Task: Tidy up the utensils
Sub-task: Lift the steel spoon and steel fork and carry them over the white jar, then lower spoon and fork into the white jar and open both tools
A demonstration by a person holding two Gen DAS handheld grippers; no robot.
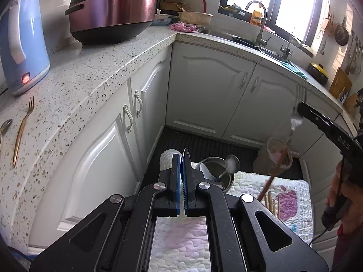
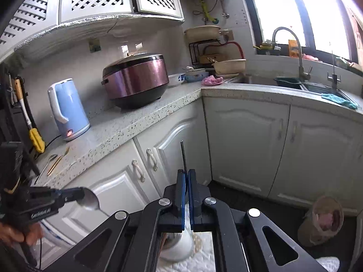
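Left claw (image 1: 182, 158) clamps a spoon (image 2: 90, 200) and right claw (image 2: 185, 174) a fork (image 1: 300, 95), each seen only from the opposite wrist.

A speckled stone counter (image 2: 140, 122) is wrapping around the corner, and the purple rice cooker (image 2: 136, 81) is sitting on it near that corner. Left of the cooker, a blue kettle (image 2: 68, 111) is standing upright with its light glowing. Further left of the cooker, beyond the kettle and near the counter's front edge, a gold fork (image 1: 22, 129) and a silver spoon (image 1: 5, 127) are lying side by side, apart. Right of the cooker, a pink cloth (image 2: 212, 81) is lying crumpled beside the sink (image 2: 317, 88).
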